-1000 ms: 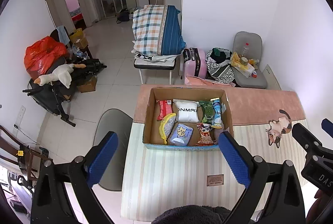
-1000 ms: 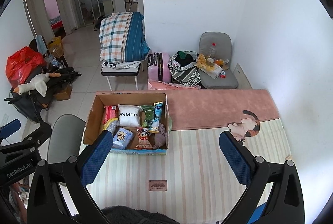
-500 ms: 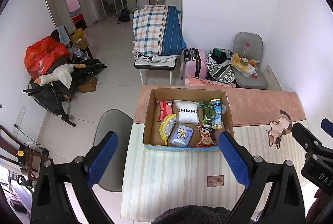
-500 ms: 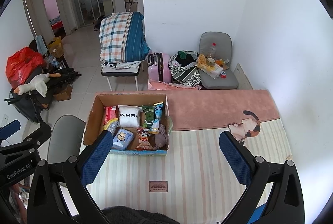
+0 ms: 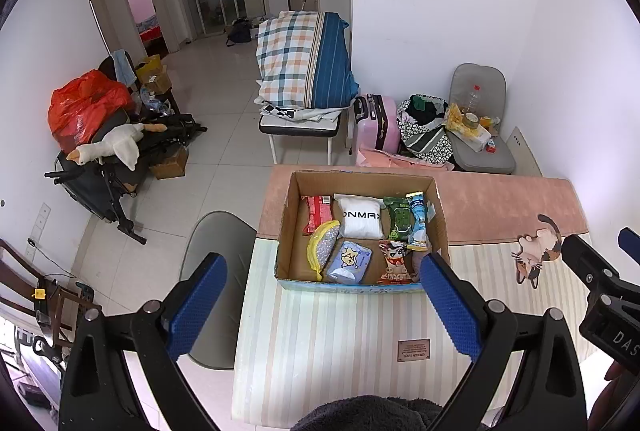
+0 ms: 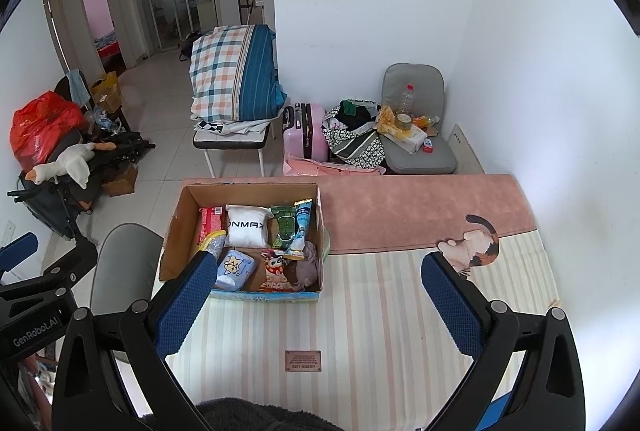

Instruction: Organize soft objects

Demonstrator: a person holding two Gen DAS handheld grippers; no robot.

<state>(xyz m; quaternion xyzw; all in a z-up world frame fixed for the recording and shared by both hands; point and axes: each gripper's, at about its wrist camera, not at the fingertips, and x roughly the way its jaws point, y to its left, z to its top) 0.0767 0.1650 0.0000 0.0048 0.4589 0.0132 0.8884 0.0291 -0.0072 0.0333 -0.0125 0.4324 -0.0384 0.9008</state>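
Observation:
An open cardboard box [image 5: 289, 215] [image 6: 176, 227] stands on the striped table cover [image 5: 340, 335] [image 6: 360, 311]. It holds several soft packs: a white pouch [image 5: 362, 221] [image 6: 247, 227], a red pack [image 5: 316, 213], a green pack [image 5: 397, 221], a blue tissue pack [image 5: 349, 261] [image 6: 234, 269], a yellow-edged pouch [image 5: 322, 249] and a grey cloth [image 6: 308, 263]. My left gripper [image 5: 320, 295] is open and empty, held above the table in front of the box. My right gripper [image 6: 318, 297] is open and empty, to the right of the box.
A cat-shaped patch [image 5: 534, 255] [image 6: 474, 245] lies on the pink cover [image 6: 420, 207] at the right. A grey chair [image 5: 218, 267] stands left of the table. A dark fuzzy cloth [image 5: 360, 413] lies at the near edge. Clutter, a suitcase [image 5: 378, 123] and bedding [image 5: 308, 63] stand beyond.

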